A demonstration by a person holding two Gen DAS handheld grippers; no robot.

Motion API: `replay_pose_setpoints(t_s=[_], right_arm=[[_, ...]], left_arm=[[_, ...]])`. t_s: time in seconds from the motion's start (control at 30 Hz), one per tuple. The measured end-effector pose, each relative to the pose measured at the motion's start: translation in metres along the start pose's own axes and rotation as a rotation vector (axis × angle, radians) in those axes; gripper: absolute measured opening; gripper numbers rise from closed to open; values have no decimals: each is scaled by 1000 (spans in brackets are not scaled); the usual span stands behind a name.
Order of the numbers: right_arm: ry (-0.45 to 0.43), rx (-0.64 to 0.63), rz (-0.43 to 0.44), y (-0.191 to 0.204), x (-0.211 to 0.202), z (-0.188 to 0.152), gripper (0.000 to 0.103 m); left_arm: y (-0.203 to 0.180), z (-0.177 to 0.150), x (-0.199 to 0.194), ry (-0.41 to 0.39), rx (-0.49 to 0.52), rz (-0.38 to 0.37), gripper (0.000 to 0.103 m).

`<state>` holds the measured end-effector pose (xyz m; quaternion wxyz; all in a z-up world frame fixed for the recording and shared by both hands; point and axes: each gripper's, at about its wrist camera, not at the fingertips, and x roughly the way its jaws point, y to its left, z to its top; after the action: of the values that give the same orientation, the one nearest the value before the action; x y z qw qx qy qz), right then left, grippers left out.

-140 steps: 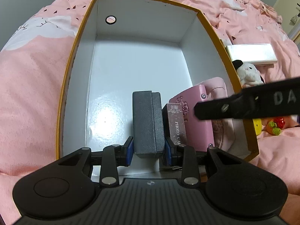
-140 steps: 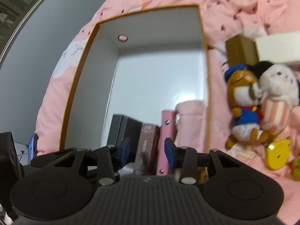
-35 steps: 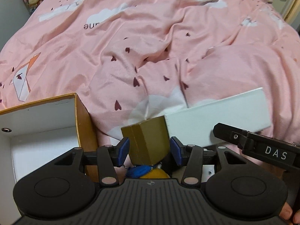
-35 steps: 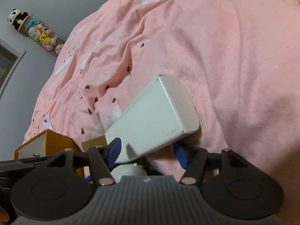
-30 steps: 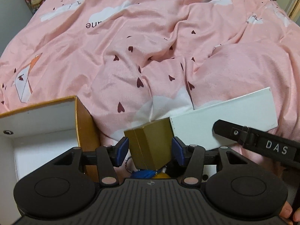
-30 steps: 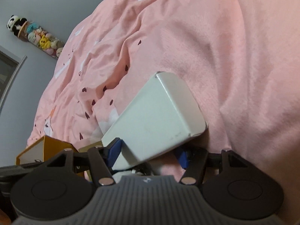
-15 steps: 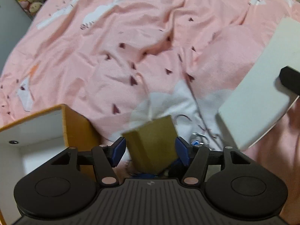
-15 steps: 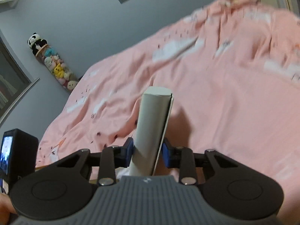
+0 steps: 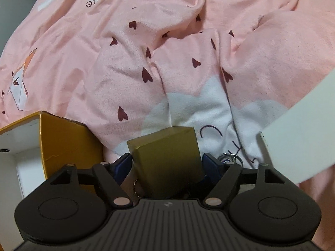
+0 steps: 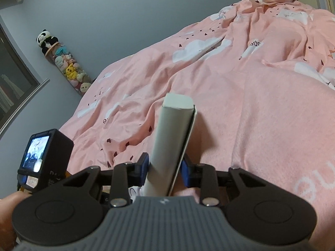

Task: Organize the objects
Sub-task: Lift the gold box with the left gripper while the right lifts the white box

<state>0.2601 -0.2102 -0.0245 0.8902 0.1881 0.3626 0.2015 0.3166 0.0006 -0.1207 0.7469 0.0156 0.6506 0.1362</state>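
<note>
Gold-brown box: in my left wrist view a small olive-gold cardboard box (image 9: 167, 152) sits on the pink heart-print blanket (image 9: 167, 62), between my blue pads.
Left jaws: my left gripper (image 9: 166, 164) stands wide, and its jaws have just been opening; the pads flank the box's sides, and I judge that they are not pressing it yet.
Nearby clutter: a metal key ring (image 9: 230, 159) peeks out beside the right pad; what lies under the box is hidden.
Storage box: the white-lined cardboard box with an orange-gold wall (image 9: 62, 144) sits at the lower left, just beside the small box.
White edge: the flat white rectangular box (image 9: 303, 138) shows at the right rim of this view, raised off the blanket.
Right jaws: in my right wrist view my right gripper (image 10: 165, 166) is clamped on that white box (image 10: 173, 138), held on edge and lifted clear of the blanket.
Left rig: the other handle's camera screen (image 10: 34, 150) shows at the lower left.
Progress: I judge the task mid-way; the white box is picked but not stowed, and the gold box is not yet gripped.
</note>
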Motion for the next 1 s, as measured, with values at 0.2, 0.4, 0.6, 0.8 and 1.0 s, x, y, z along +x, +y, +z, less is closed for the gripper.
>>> replay_pose_setpoints(t_s=[0.2,0.4,0.6,0.8,1.0], right_arm=[[22,-12,8,1,3,-2,34],[32,-12,10,0,6,-3,35],[40,-17,21,0,6,-3,34],[38,-22,42,2,0,-4,33],[11,-63,57,12,-18,-6,31]], left_arm=[[6,-12,-22,-77,11,-69,83],[9,-25,-45,-133,38,-205,80],[9,-26,-49,-158,7,-254,77],[23,-36,-71,-228,-55,-332,76],[41,-58,-110,-313,-81,-409,76]])
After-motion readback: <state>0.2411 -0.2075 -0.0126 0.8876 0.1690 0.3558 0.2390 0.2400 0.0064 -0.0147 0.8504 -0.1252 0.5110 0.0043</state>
